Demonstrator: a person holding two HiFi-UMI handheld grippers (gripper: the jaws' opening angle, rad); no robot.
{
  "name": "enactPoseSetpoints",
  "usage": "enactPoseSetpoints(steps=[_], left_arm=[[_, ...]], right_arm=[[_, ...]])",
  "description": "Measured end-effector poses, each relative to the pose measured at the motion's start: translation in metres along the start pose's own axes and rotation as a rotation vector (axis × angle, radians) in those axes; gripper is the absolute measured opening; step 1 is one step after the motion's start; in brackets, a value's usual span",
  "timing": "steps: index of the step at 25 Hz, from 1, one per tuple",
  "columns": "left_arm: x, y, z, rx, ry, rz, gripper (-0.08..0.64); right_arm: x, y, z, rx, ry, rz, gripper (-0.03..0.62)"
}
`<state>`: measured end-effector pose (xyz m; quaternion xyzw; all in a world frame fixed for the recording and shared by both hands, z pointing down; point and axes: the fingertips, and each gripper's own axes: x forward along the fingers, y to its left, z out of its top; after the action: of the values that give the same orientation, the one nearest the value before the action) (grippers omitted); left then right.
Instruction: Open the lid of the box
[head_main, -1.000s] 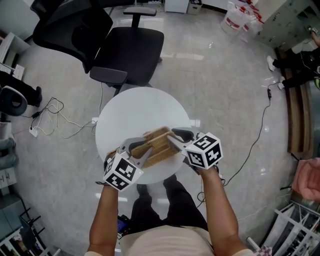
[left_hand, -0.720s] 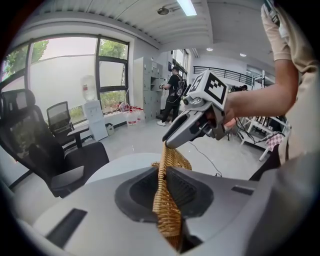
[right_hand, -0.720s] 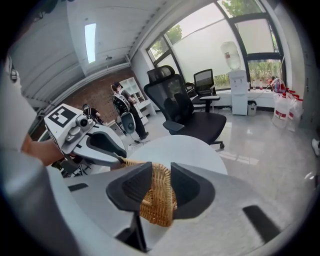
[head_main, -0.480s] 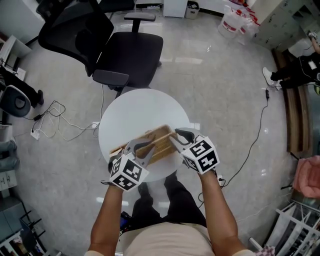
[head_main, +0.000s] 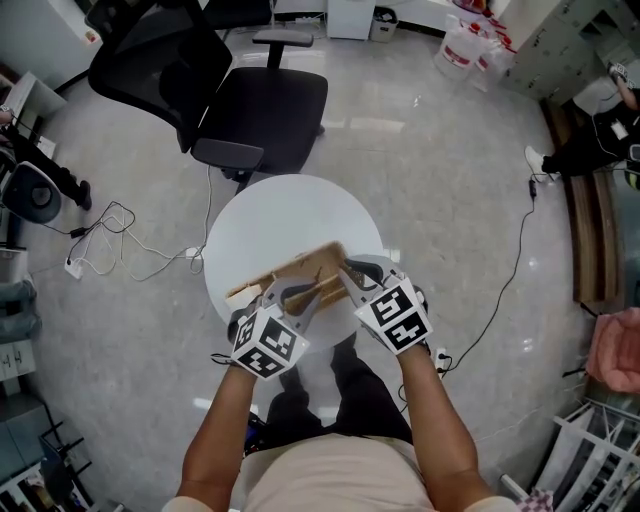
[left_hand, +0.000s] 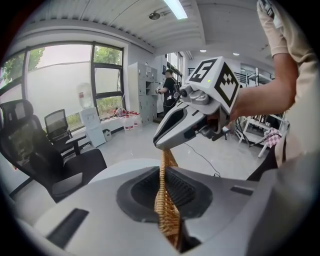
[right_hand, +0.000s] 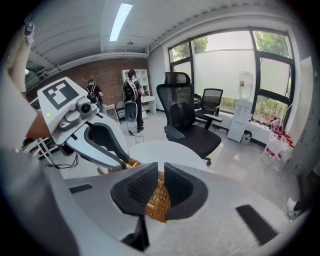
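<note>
Change since a second earlier: both pairs of jaws had just closed onto the woven lid (head_main: 292, 270), and it had tipped up from lying flat, with its near edge raised.
Left gripper (head_main: 300, 295): clamped on the lid's near edge; in the left gripper view its jaws (left_hand: 165, 200) pinched the thin wicker panel edge-on.
Right gripper (head_main: 350, 278): also clamped on that edge, further to the right; in the right gripper view the pads (right_hand: 140, 187) pressed the weave from both sides.
Lid: held tilted between the two grippers over the near part of the round white table (head_main: 285, 215), running from one gripper across to the other.
Hands: side by side, with the marker cubes toward the person.
Surroundings: a black office chair (head_main: 262, 105) stood just beyond the table's far rim, with cables on the tiled floor (head_main: 440, 180).
</note>
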<state>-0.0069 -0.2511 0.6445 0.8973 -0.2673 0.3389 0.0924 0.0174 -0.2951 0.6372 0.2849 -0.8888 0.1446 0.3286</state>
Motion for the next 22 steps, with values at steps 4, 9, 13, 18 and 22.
enactPoseSetpoints(steps=[4,9,13,18,22], left_arm=[[-0.003,-0.01,0.003,0.016,-0.001,-0.013,0.032],[-0.01,-0.021,0.006,-0.017,-0.021,-0.078,0.032],[-0.017,-0.038,0.006,-0.028,-0.019,-0.149,0.032],[-0.03,-0.049,0.008,0.012,-0.021,-0.161,0.032],[-0.046,-0.046,0.018,0.019,-0.051,-0.131,0.032]], right_arm=[[-0.005,0.01,-0.005,-0.022,0.025,-0.009,-0.003],[-0.014,0.017,-0.009,-0.015,0.049,-0.017,-0.005],[-0.024,0.024,-0.016,-0.01,0.067,-0.028,-0.005],[-0.034,0.029,-0.024,-0.001,0.082,-0.044,-0.006],[-0.042,0.035,-0.03,0.004,0.103,-0.053,-0.006]])
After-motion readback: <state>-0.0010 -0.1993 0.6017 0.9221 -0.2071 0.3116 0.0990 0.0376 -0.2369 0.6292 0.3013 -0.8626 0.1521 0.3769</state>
